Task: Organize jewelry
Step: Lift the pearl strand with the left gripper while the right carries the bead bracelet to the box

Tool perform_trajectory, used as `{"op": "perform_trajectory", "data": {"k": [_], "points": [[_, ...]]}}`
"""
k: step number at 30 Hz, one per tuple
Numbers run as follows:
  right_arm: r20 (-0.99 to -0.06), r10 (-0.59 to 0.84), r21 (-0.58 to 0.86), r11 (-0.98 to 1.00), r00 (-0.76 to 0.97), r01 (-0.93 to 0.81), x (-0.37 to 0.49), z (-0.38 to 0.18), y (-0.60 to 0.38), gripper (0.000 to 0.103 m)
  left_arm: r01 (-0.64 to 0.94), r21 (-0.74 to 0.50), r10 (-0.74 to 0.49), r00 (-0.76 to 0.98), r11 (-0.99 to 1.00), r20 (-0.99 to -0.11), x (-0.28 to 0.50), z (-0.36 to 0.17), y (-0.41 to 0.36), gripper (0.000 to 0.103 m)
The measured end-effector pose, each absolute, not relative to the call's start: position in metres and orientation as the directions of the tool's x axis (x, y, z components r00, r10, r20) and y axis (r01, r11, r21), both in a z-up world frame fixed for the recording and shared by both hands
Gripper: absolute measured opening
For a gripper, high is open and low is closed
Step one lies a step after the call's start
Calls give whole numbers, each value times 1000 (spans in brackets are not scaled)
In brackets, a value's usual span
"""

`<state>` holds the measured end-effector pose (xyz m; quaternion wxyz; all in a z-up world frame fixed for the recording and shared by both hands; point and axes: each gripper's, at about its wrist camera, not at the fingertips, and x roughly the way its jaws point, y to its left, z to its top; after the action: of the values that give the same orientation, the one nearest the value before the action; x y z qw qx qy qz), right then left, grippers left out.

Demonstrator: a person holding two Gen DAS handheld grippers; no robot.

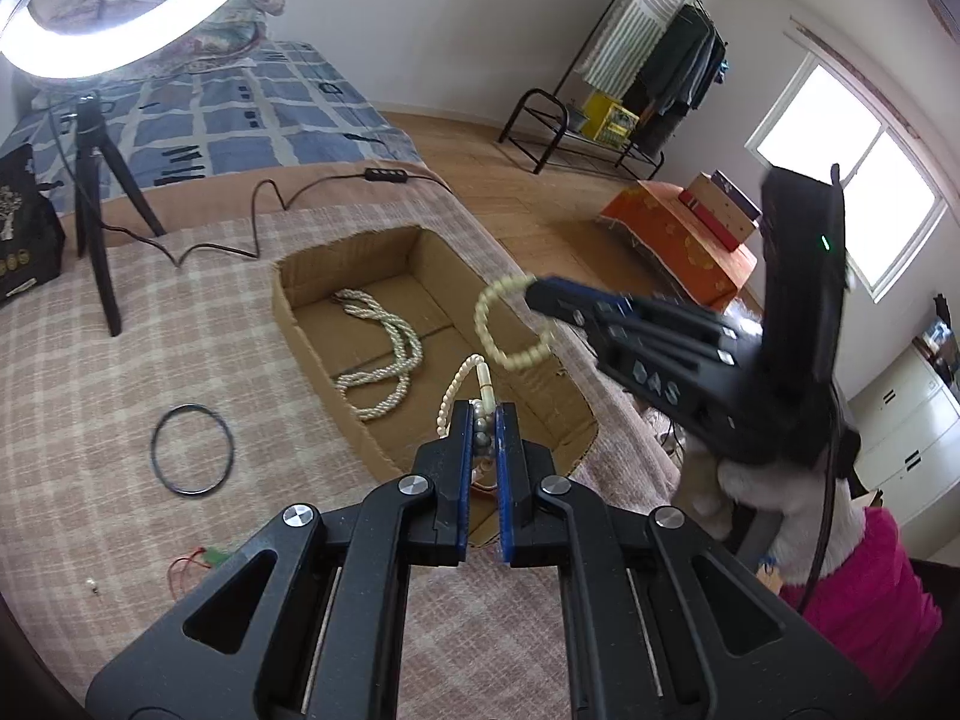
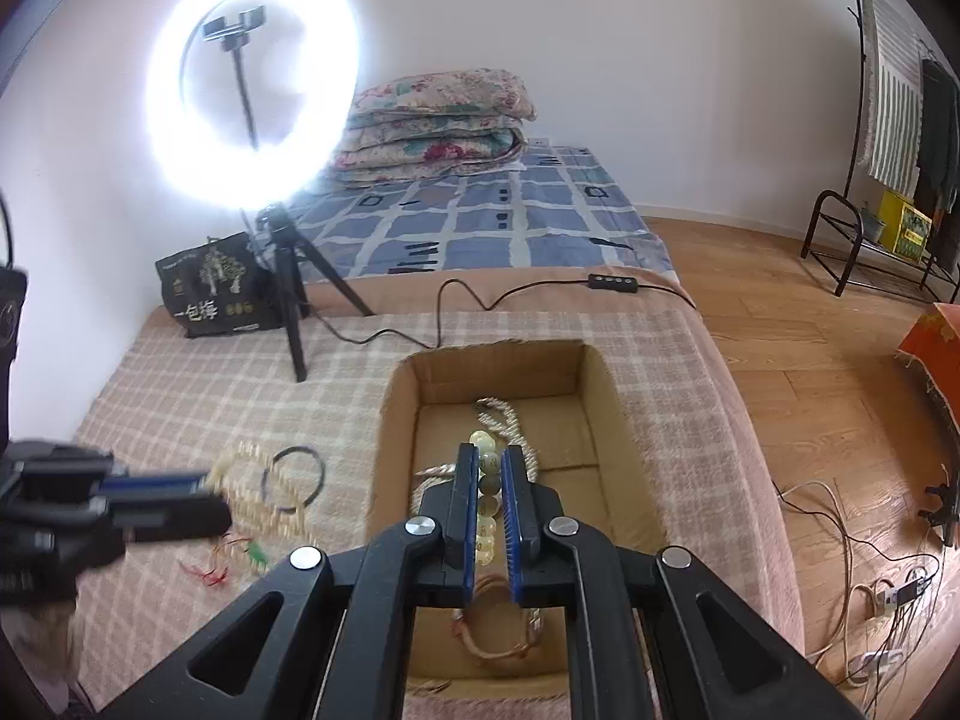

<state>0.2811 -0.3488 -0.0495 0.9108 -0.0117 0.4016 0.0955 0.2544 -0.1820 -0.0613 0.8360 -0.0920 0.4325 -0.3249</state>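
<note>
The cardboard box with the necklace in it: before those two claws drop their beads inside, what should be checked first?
1. Open brown cardboard box has bare floor: ok.
2. Right claw grips the pale yellow-green bead bracelet: ok.
3. Right claw is over the box: ok.
4. Left claw grips the cream beaded strand: ok.
5. Left claw is past the box's near wall: cannot tell.
6. Twisted white pearl rope necklace lies clear of the drop spot: cannot tell.
</note>
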Motion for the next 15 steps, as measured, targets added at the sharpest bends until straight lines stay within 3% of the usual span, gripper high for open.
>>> {"op": "perform_trajectory", "data": {"k": [15], "points": [[-735,222,122,973,640,-198,348,-80,-371,5,518,-328,-565,406,790,-719,251,-95,-232,5]]}}
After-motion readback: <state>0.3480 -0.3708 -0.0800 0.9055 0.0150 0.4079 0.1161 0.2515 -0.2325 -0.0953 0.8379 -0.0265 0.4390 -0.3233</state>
